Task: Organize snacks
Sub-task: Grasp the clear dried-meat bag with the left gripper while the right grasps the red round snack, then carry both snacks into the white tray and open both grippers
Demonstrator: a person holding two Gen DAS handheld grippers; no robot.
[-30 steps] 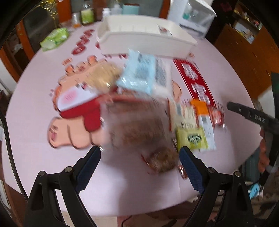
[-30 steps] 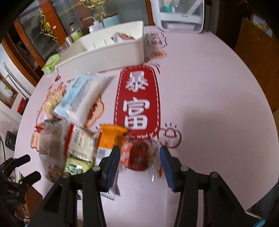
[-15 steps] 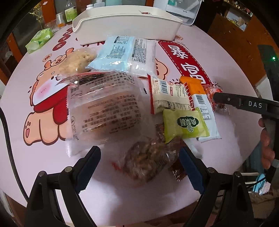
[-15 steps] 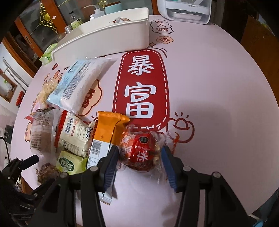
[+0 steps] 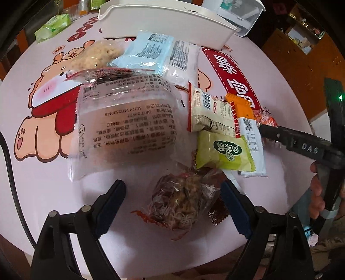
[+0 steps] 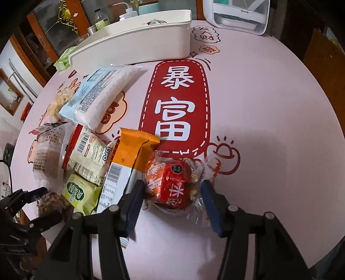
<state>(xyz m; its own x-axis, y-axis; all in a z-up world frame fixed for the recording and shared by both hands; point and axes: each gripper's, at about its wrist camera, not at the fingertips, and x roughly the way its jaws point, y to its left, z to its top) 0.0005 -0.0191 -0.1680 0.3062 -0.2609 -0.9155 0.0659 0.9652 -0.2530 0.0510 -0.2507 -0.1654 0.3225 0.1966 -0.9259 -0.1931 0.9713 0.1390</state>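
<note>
Between the left gripper's jaws a clear-wrapped brown snack is lying on the round pink table; jaws are closing, pads standing clear of the wrapper on both sides. Just ahead of the jaws a big clear pack is sitting, with a green packet ahead-right. Further out, a light-blue bag is lying short of the white bin.

Right gripper is straddling a red snack; jaws partly open, left pad looking to be against the wrapper, right pad just off the crinkled edge, can't tell if it's gripping. An orange-and-white packet is lying just left of the left jaw, a cream packet beyond it. Straight ahead, the tablecloth's red banner is running toward the bin. Past the table's far edge a white appliance and a wooden glass-front cabinet are showing
</note>
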